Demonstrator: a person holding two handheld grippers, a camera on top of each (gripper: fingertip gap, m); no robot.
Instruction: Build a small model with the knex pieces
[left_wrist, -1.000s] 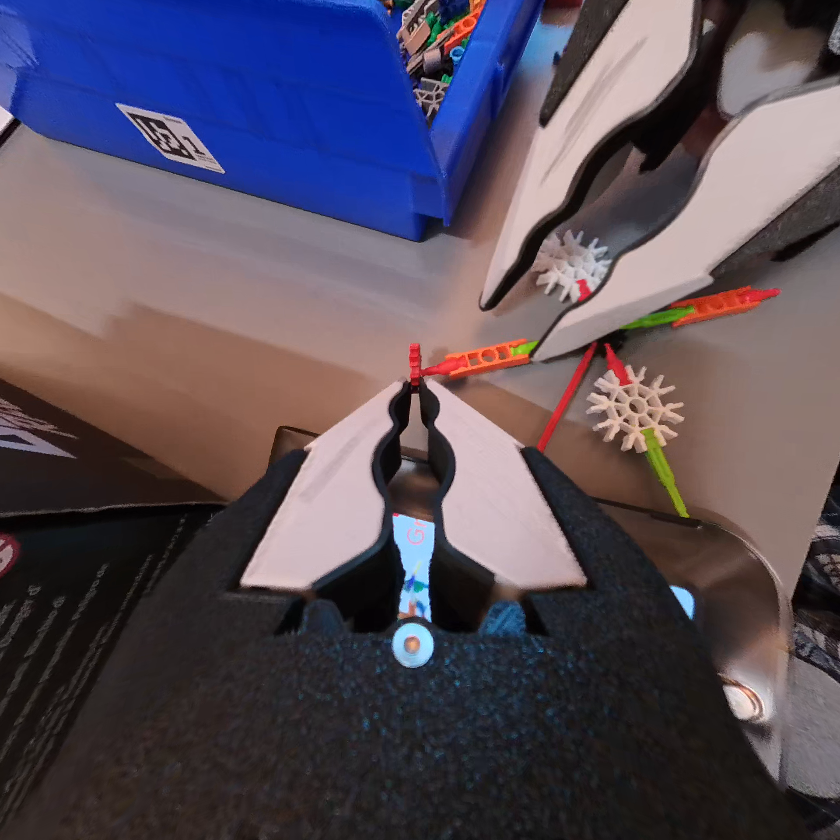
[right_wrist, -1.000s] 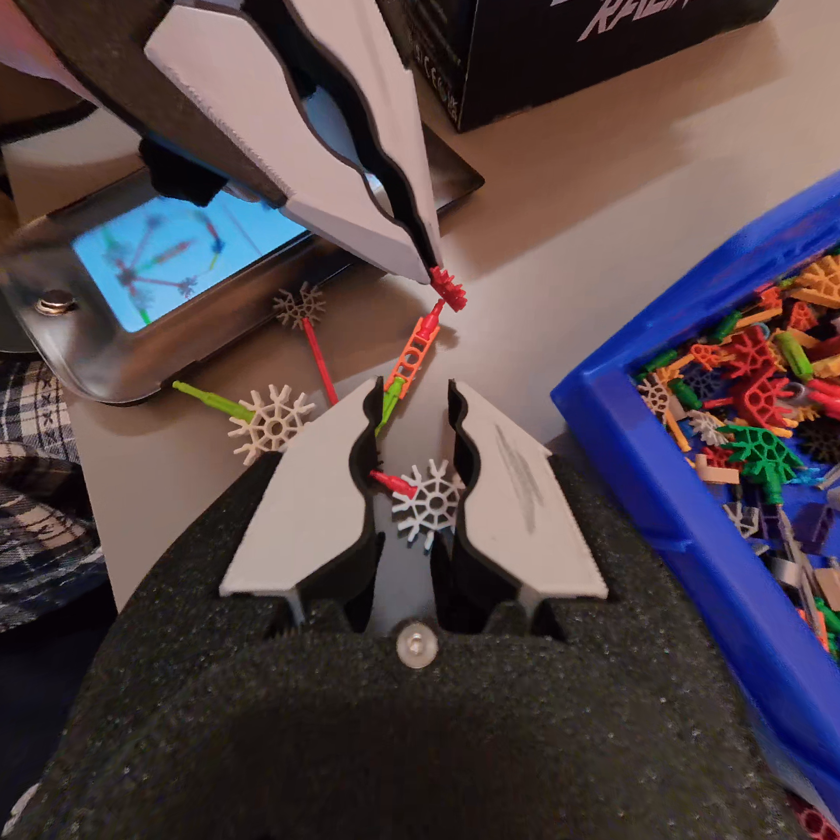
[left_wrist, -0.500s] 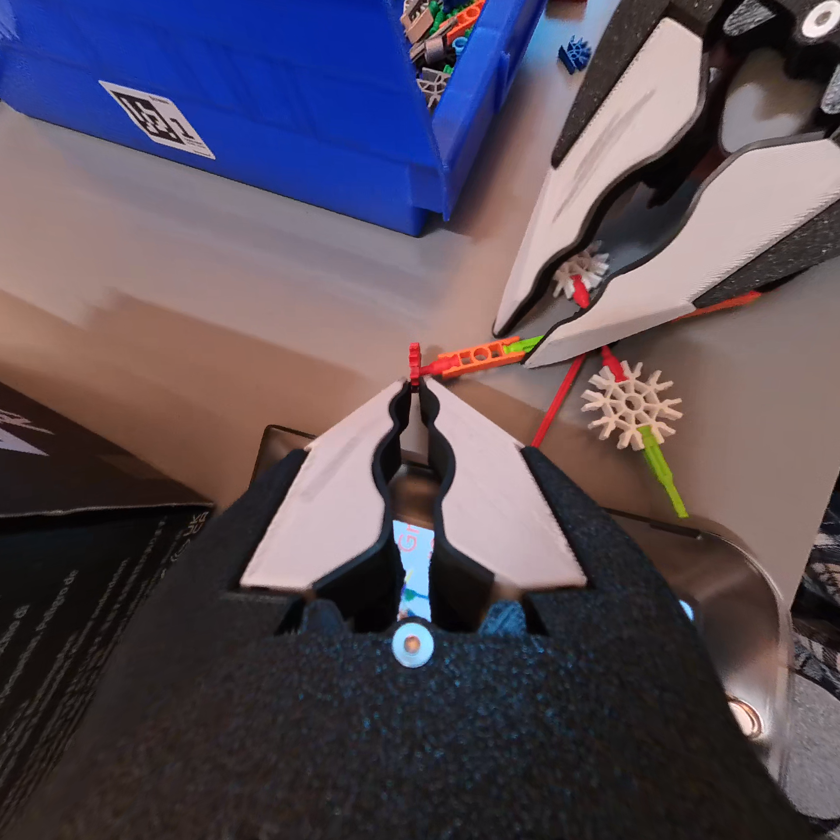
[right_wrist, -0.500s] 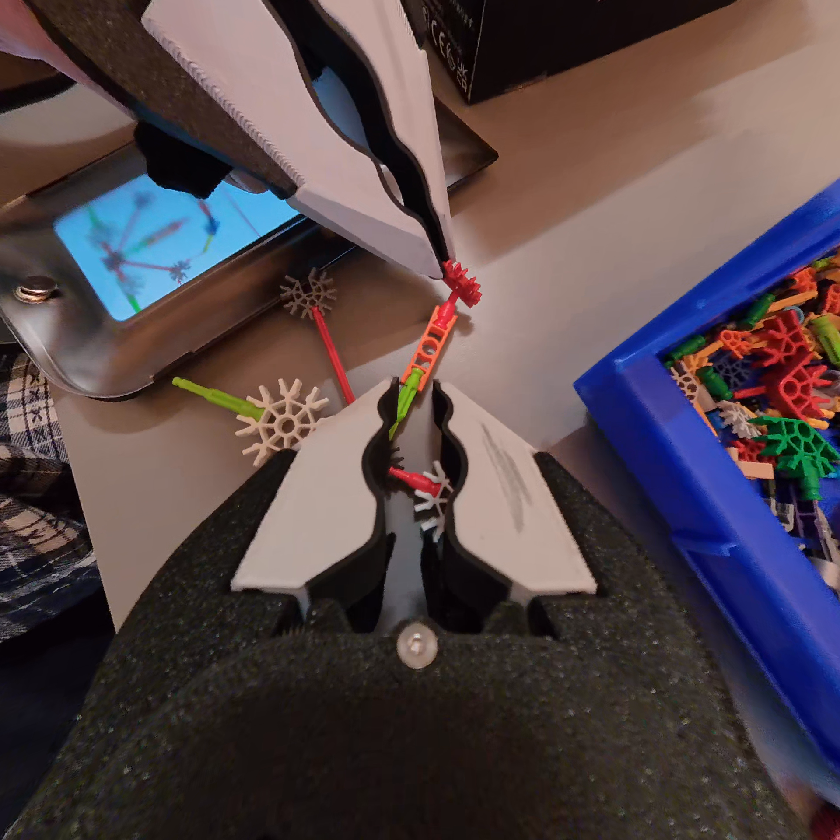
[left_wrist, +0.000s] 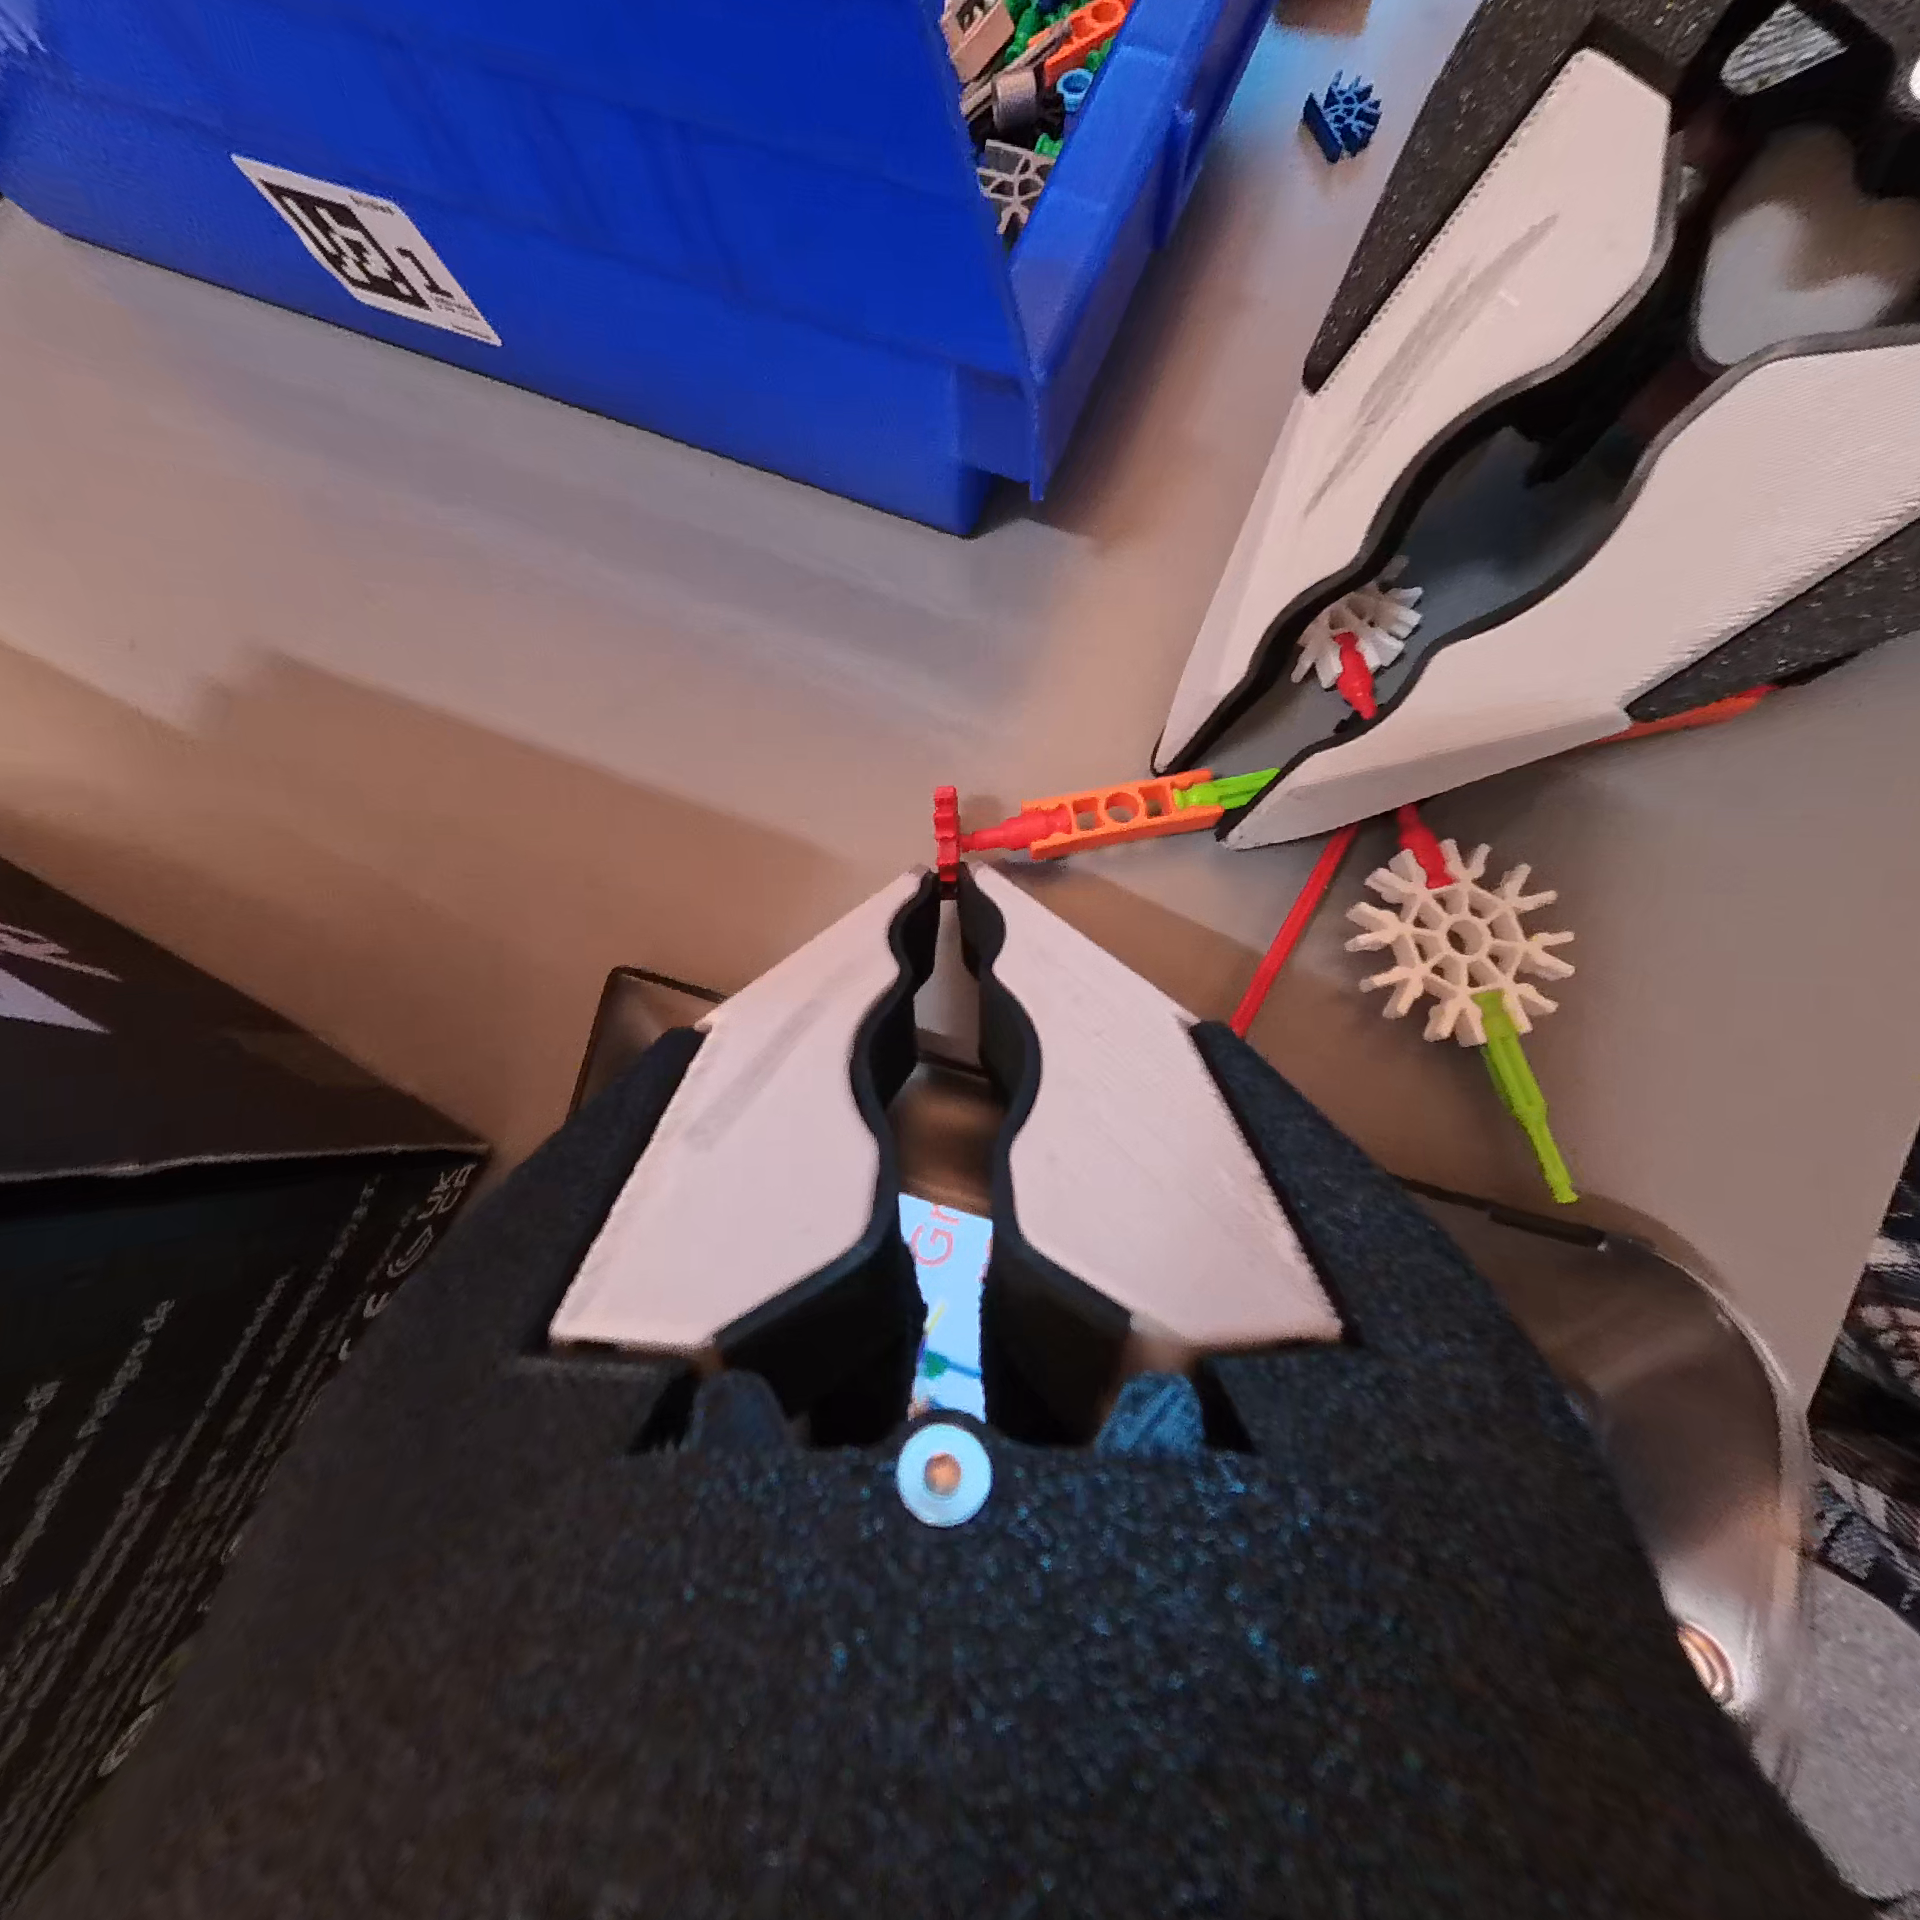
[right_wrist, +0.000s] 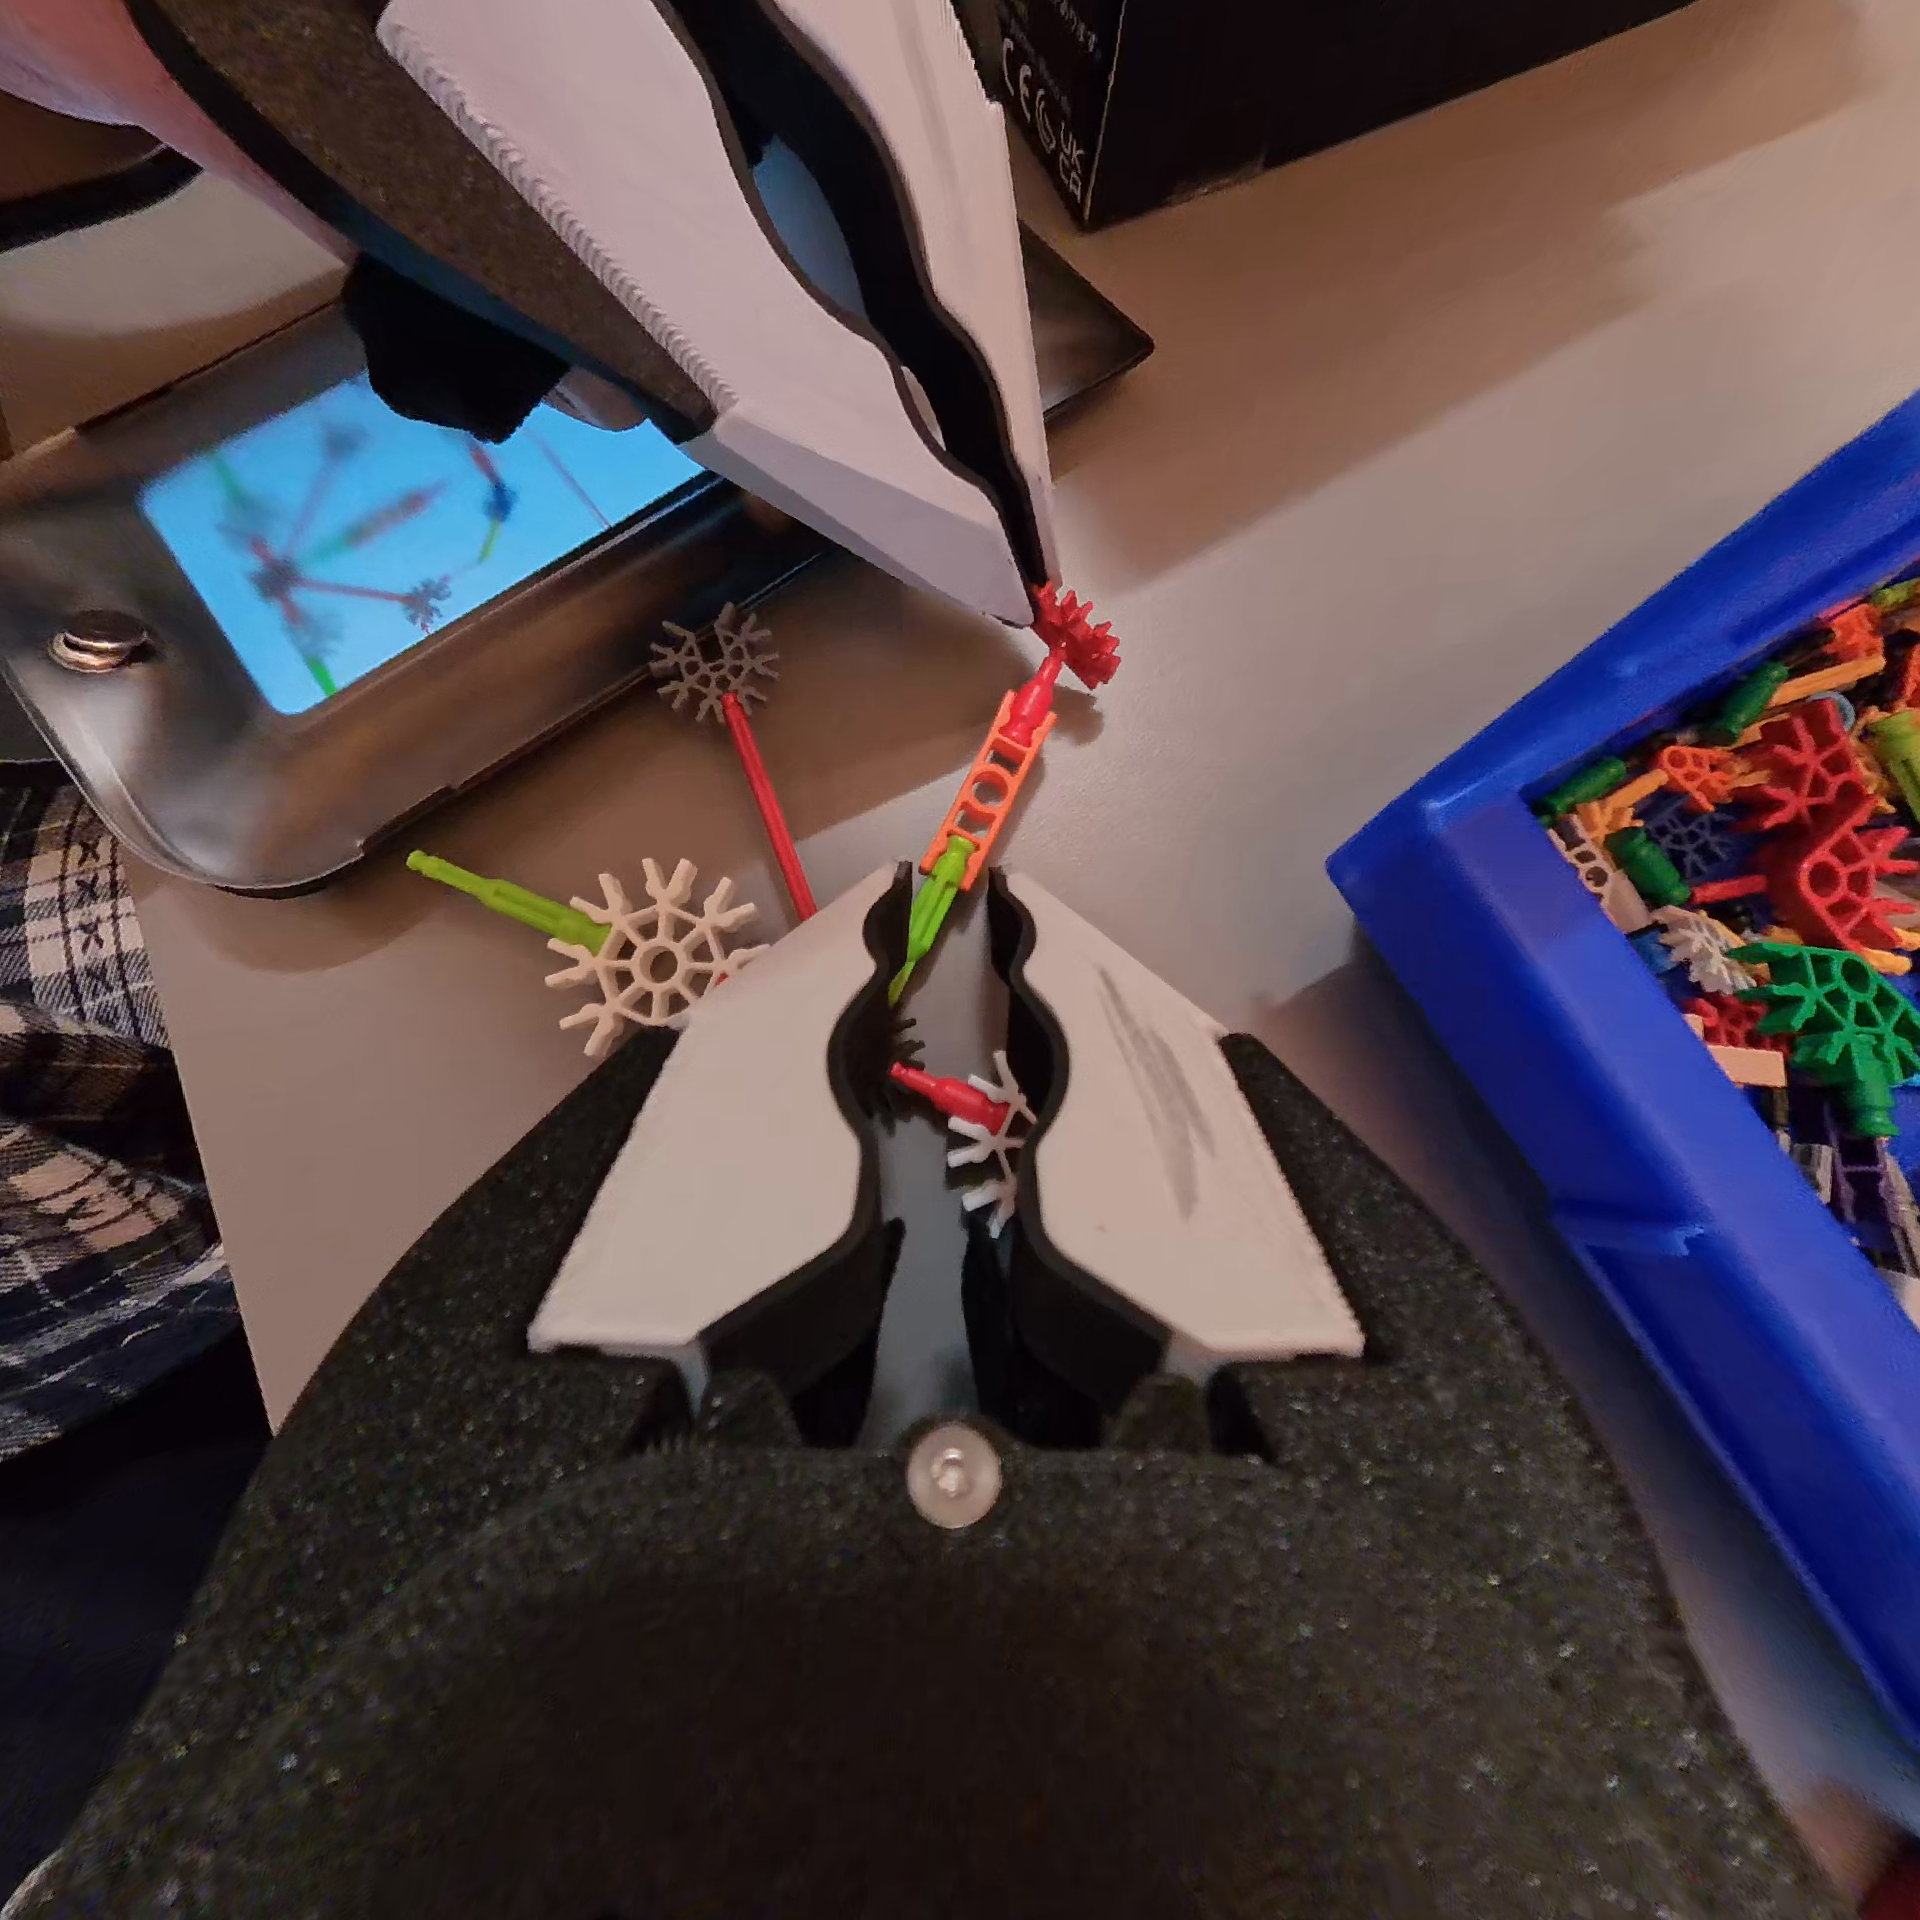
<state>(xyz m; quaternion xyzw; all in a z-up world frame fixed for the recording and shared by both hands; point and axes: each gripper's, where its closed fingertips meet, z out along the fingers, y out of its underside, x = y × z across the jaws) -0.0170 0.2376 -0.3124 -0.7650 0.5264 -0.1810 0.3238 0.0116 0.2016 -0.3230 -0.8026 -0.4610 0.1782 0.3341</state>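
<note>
The left gripper (left_wrist: 943, 883) has its jaws closed on a small red toothed connector (left_wrist: 943, 831), pinched at the very tips and standing edge-on to them. From that connector a short chain runs away to the right, lifted just off the surface (left_wrist: 416, 644): a red peg, then an orange ladder-shaped link (left_wrist: 1117, 808), then a lime-green rod (left_wrist: 1226, 792). Its long axis lies roughly crosswise to the left jaws and points straight into the mouth of the right gripper (right_wrist: 945, 904).

In the right wrist view the same chain comes in lengthwise between the right jaws, which have narrowed around it; the green rod passes between the tips, and deeper in the throat a white snowflake connector (right_wrist: 987, 1127) with a red peg is wedged against the right-hand finger. Whether the tips actually press the rod I cannot tell. So the chain is held at one end by the left gripper and enclosed at the other by the right.

Just left of the right gripper lie a second white snowflake (right_wrist: 652, 966) with its own green rod and a grey snowflake (right_wrist: 715, 661) on a thin red rod. Beyond these, at the surface's near-left edge, is a tablet (right_wrist: 395, 540) with a lit screen in a metal holder. A black box (left_wrist: 156, 1195) sits behind it, and a blue bin (right_wrist: 1662, 1039) of mixed parts stands toward the far right side.
</note>
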